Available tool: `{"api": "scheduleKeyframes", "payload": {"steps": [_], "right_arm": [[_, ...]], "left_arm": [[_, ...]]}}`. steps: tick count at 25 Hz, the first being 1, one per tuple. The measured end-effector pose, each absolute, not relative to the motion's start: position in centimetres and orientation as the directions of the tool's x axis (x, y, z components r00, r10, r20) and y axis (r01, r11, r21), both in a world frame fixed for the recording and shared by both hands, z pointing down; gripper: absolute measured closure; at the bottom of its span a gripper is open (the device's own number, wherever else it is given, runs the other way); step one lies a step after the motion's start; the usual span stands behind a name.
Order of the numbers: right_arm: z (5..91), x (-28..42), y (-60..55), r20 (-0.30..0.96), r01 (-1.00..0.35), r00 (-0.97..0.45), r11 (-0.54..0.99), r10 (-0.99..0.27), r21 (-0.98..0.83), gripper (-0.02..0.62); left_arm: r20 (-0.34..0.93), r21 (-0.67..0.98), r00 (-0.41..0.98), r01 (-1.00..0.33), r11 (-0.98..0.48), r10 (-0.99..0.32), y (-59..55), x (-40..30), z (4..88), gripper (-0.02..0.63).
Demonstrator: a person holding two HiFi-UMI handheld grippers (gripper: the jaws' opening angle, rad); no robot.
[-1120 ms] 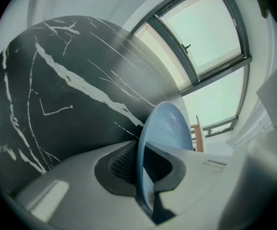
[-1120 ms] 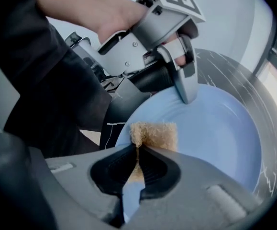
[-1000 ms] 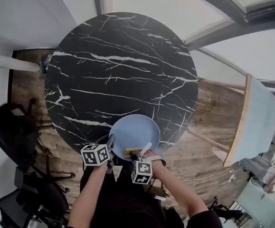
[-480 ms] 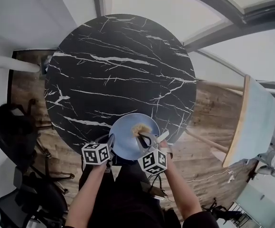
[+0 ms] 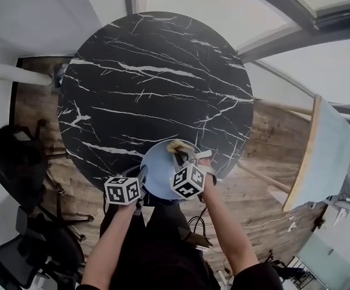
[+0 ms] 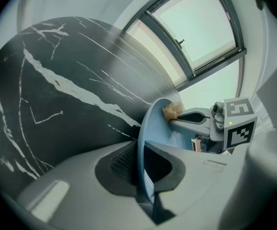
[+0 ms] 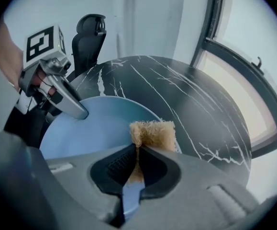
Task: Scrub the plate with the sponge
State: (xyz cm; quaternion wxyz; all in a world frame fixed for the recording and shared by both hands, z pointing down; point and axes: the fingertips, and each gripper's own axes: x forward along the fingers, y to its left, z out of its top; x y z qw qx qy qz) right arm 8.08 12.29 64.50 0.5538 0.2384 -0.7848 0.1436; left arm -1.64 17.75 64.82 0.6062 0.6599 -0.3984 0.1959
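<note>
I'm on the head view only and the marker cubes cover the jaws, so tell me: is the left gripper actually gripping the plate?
Observer: Yes. The left gripper view shows the left gripper clamped on the rim of the plate, which sits edge-on between its jaws.
Operator: And is the sponge really held?
Observer: Yes. In the right gripper view the right gripper pinches the sponge, whose tan end pokes out past the jaws.
</note>
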Motion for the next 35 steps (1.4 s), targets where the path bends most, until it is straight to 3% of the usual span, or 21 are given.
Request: {"api": "scheduleKeyframes", "payload": {"steps": [19, 28, 35], "right_arm": [[64.6, 3.4, 23.0, 0.93, -0.272, -0.361, 0.962, -0.069, -0.034, 0.574], [64.7, 4.1, 29.6, 0.926, -0.198, -0.369, 0.966, 0.086, -0.168, 0.574], [64.7, 5.3, 31.5, 0.931, -0.183, -0.339, 0.961, 0.137, -0.208, 0.574]], "left_arm": [[0.751, 0.636, 0.582, -0.764, 0.108, -0.31, 17.6, -1.8, 64.9, 0.577], [0.75, 0.639, 0.584, -0.762, 0.111, -0.309, 17.6, -1.8, 65.0, 0.577], [0.749, 0.636, 0.591, -0.768, 0.078, -0.299, 17.6, -1.7, 64.9, 0.578]]}}
